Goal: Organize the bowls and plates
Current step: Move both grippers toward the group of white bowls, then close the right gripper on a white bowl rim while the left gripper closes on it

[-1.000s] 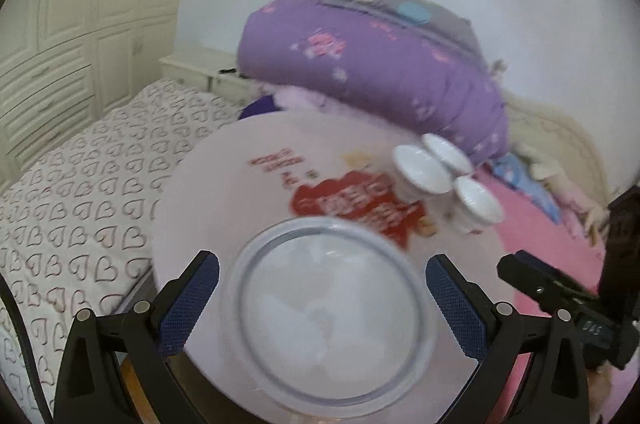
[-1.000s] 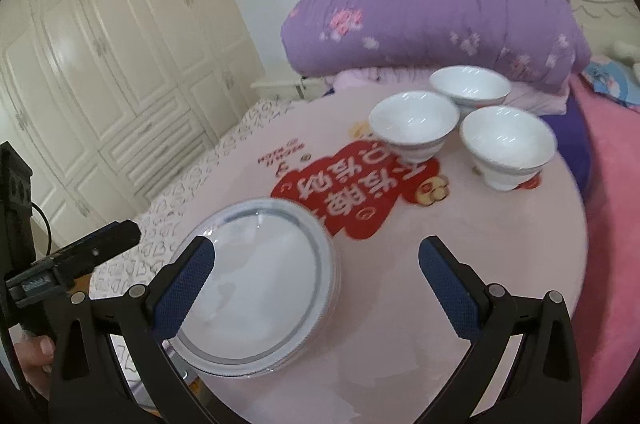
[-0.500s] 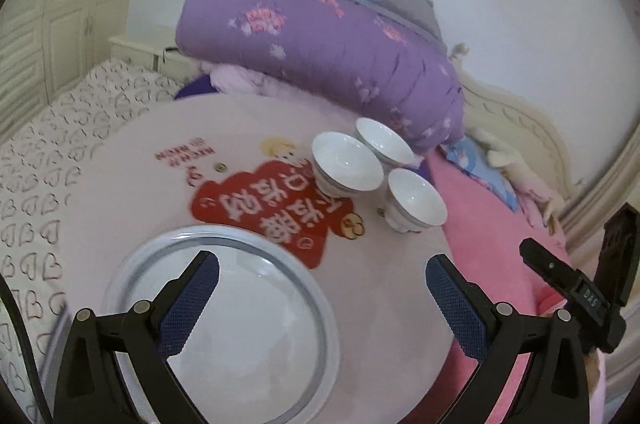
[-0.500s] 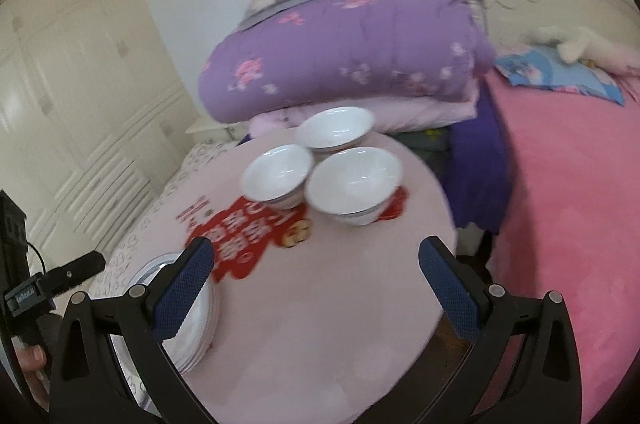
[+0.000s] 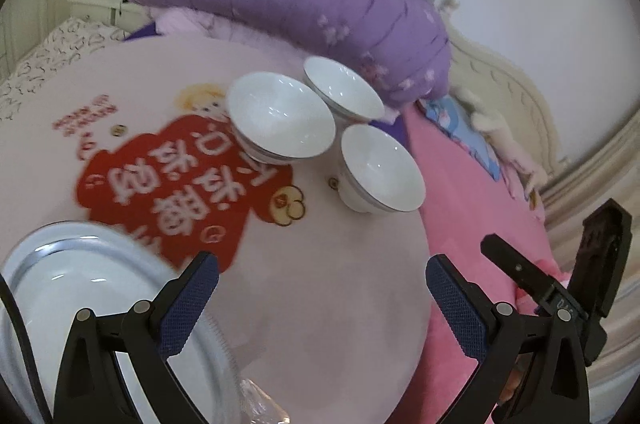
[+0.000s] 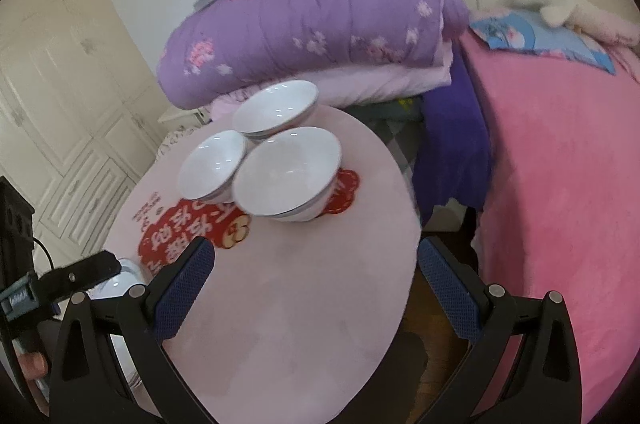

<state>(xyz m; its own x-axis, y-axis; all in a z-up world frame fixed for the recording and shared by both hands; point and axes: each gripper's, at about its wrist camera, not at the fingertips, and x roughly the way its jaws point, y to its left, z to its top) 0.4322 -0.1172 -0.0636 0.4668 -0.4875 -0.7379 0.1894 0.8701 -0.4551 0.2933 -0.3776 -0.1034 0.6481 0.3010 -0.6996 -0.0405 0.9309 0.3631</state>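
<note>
Three white bowls stand close together on a round pink table (image 5: 328, 304): a left bowl (image 5: 280, 121), a far bowl (image 5: 342, 89) and a right bowl (image 5: 380, 167). From the right wrist they appear as the near bowl (image 6: 286, 179), a left one (image 6: 212, 165) and a far one (image 6: 276, 107). A stack of white plates (image 5: 80, 300) with a grey rim sits at the table's near left, partly under my left gripper (image 5: 318, 298), which is open and empty. My right gripper (image 6: 316, 282) is open and empty above the table's near right part (image 6: 304, 304).
A folded purple quilt (image 6: 304, 39) lies behind the table. A pink bed (image 6: 560, 183) runs along the right, with a blue pillow (image 6: 536, 39). White wardrobe doors (image 6: 52, 103) fill the left. A heart-print sheet (image 5: 48, 55) lies at the far left. A person's fingertip (image 6: 30, 372) shows.
Both views have swung to the right, away from the plates and toward the bowls. The plates have slid to the lower left edge. Both grippers stay open.
</note>
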